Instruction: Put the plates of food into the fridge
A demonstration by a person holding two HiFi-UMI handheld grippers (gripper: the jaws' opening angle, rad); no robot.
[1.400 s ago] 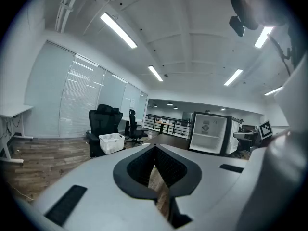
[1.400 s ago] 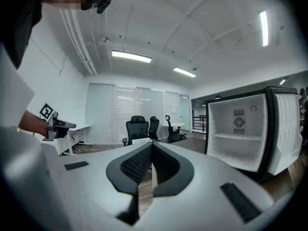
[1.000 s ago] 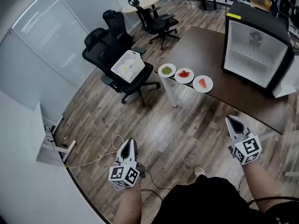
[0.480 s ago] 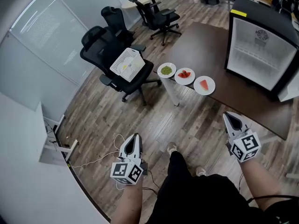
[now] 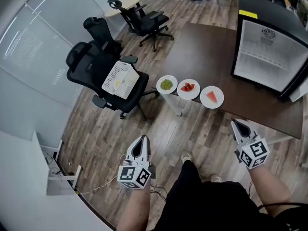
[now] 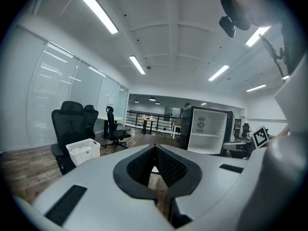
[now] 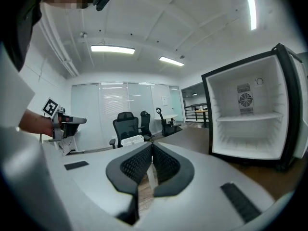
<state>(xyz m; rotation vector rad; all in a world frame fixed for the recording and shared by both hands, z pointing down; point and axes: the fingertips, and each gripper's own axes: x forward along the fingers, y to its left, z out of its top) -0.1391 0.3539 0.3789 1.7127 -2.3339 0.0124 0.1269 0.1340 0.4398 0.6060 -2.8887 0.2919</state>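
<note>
My left gripper (image 6: 155,150) has its jaws pressed together with nothing between them, and so does my right gripper (image 7: 151,149). Both hang low over the wooden floor, short of the fridge (image 5: 267,54), the right one nearer to it. The fridge stands open on a dark table (image 5: 211,47). Left of the fridge, along the table's near edge, three plates sit in a row: greens (image 5: 166,84), red fruit (image 5: 188,88), a watermelon slice (image 5: 211,96). Farther left of the fridge, a white basket (image 5: 120,80) rests on an office chair (image 5: 89,64).
</note>
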